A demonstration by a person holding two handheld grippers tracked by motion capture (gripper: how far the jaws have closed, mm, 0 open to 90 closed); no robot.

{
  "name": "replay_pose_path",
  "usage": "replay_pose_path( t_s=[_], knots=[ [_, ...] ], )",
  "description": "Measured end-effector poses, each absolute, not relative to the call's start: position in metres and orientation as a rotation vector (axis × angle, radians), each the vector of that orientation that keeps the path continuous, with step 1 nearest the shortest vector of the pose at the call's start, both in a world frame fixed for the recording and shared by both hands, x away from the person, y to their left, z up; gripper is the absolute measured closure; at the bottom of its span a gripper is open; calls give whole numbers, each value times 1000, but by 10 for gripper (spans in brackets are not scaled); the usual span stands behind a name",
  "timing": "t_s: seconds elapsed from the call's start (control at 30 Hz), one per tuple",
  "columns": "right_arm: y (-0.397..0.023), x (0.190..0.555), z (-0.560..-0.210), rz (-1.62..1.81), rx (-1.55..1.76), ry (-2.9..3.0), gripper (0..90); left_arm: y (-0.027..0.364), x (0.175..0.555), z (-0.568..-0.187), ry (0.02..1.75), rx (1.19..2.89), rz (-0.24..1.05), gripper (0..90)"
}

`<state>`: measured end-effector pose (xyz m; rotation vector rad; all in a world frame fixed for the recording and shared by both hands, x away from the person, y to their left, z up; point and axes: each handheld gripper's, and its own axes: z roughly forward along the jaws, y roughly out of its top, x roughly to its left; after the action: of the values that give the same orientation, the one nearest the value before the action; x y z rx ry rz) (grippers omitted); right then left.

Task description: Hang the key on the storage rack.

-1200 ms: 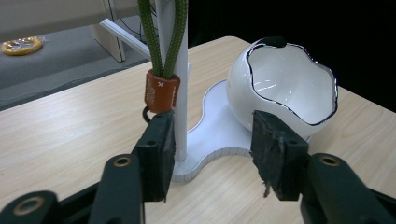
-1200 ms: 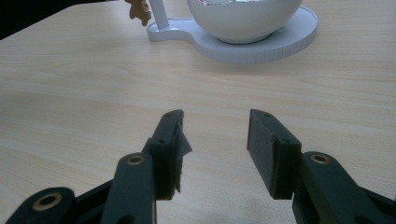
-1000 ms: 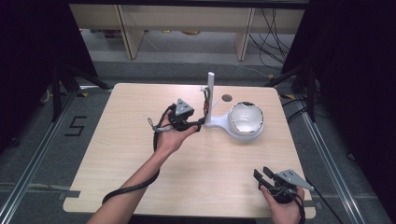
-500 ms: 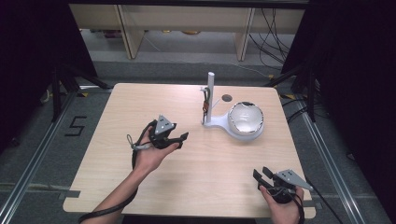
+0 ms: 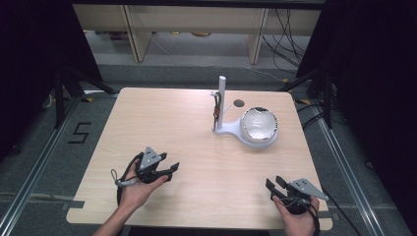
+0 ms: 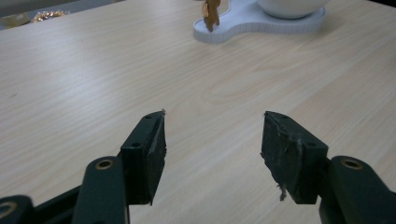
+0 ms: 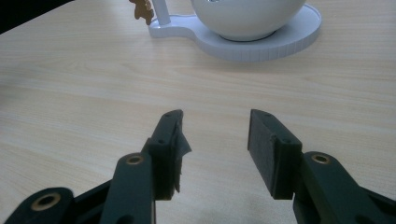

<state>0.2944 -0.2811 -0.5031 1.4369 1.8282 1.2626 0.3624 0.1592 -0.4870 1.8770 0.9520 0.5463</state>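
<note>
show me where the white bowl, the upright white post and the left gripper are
white bowl [image 5: 259,125], high view, on its inner wall
upright white post [image 5: 222,93], high view, on its upper shaft
left gripper [image 5: 173,168], high view, midway between its open fingertips

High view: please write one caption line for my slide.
Two open hand-held grippers, left and right, rest near the table's front edge; a white stand with bowl sits behind.
</note>
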Motion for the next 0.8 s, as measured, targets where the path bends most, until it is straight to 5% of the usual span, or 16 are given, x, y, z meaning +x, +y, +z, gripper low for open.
replay_pose_path(
  t_s=[0.8],
  knots=[
    [-271,296,-505,1230,1448,1830,545,202,323,-522,1021,1734,632,387]
  ],
)
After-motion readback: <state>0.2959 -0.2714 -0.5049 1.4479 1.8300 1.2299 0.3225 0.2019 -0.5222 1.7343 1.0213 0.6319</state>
